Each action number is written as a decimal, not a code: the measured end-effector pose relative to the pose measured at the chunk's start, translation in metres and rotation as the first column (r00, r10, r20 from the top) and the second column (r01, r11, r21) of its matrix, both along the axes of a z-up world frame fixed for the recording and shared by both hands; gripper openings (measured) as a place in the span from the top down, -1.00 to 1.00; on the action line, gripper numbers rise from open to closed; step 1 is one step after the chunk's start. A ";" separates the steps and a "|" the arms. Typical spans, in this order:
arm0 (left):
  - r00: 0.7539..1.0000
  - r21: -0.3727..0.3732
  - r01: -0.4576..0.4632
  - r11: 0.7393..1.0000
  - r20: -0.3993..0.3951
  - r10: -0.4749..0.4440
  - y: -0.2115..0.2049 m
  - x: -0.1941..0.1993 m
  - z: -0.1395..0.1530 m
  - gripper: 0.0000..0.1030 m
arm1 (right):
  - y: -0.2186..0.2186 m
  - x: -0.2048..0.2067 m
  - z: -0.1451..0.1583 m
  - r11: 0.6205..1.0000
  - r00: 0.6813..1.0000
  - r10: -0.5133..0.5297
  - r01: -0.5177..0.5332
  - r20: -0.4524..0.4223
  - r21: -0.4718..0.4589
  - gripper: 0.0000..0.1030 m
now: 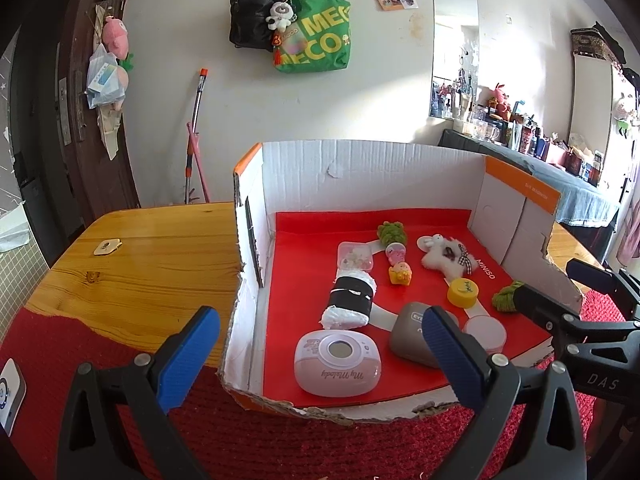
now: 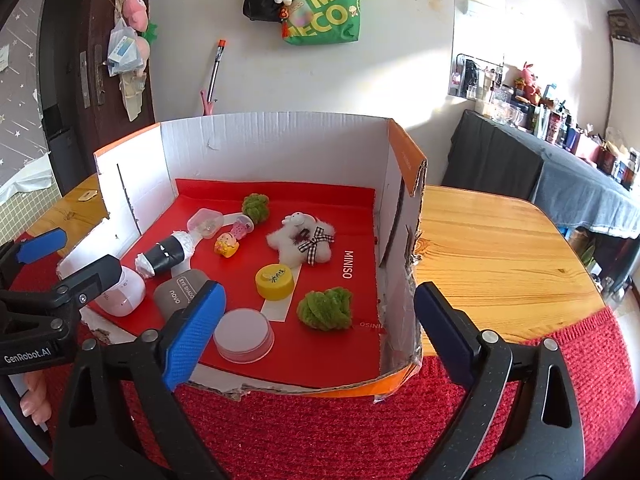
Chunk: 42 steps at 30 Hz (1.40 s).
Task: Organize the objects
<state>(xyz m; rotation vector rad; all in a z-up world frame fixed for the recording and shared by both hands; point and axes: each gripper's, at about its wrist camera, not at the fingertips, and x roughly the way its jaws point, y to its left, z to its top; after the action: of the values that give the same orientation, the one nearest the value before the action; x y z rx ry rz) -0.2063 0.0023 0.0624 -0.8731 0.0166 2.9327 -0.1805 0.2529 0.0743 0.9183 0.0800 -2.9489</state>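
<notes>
A cut-down cardboard box (image 2: 276, 148) with a red floor holds several small items. Among them are a green yarn ball (image 2: 326, 308), a yellow cap (image 2: 275, 281), a white round jar (image 2: 244, 334), a grey eyeshadow case (image 2: 178, 290), a pink My Melody device (image 1: 338, 362), a black-and-white roll (image 1: 350, 300) and a white plush (image 2: 302, 242). My right gripper (image 2: 320, 332) is open at the box's front right corner, pads touching nothing, with the yarn ball just ahead. My left gripper (image 1: 320, 360) is open and empty over the front left corner, above the pink device.
The box stands on a wooden table (image 2: 500, 248) with a red knitted mat (image 2: 320, 432) at the front. Bare wood lies left (image 1: 152, 264) and right of the box. Bags (image 1: 316, 36) hang on the wall behind. A cluttered side table (image 2: 580, 160) stands at far right.
</notes>
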 end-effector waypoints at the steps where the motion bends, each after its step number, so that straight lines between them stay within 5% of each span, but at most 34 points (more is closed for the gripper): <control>1: 1.000 0.002 0.000 1.000 0.001 0.000 0.000 0.000 0.000 -1.00 | 0.000 0.000 0.000 1.000 1.000 -0.001 0.001 0.000 0.000 -0.88; 42: 1.000 0.016 0.001 1.000 0.016 -0.001 -0.003 -0.001 -0.002 -1.00 | 0.004 -0.002 -0.001 1.000 1.000 -0.014 0.014 0.012 -0.014 -0.94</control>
<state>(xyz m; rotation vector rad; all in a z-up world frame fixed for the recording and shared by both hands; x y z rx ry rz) -0.2076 -0.0006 0.0601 -0.8941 -0.0080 2.9203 -0.1829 0.2573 0.0732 0.9380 0.0520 -2.9522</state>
